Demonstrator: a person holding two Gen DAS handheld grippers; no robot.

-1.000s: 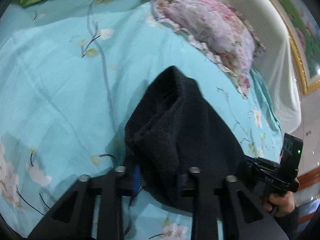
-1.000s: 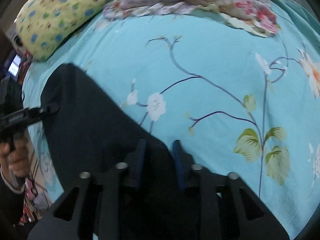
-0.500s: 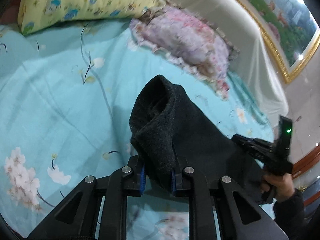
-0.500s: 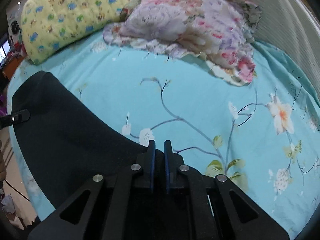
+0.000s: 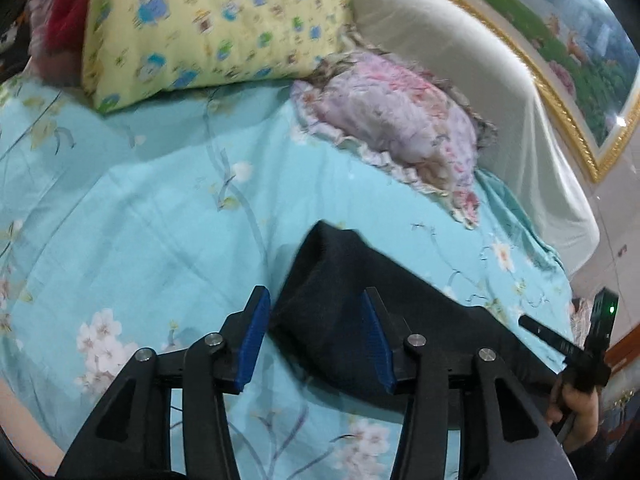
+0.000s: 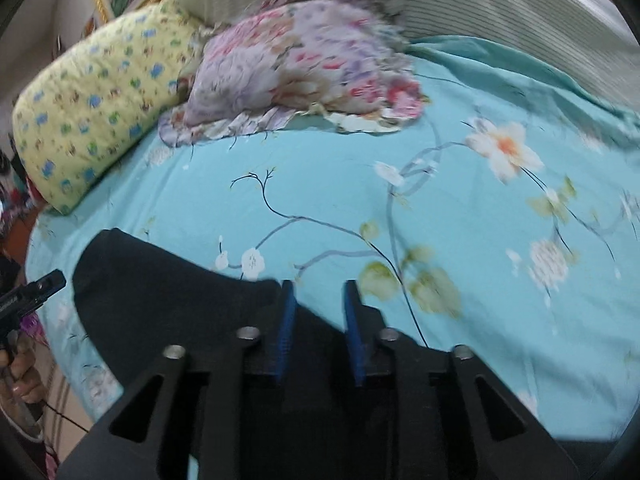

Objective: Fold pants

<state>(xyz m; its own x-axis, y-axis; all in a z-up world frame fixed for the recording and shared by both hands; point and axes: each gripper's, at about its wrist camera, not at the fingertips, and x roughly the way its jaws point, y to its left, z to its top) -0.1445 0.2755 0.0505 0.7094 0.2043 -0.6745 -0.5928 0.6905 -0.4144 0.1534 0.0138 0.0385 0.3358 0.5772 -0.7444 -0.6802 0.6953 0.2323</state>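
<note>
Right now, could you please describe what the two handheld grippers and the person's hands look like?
Both the left gripper and the right gripper have matte black angular frames with triangular cut-outs, silver round bolts, and ribbed blue pads on the fingers. Seen from the left wrist, the right unit carries a black box with a green light. A bare right hand grips its handle, and a dark sleeve follows.
</note>
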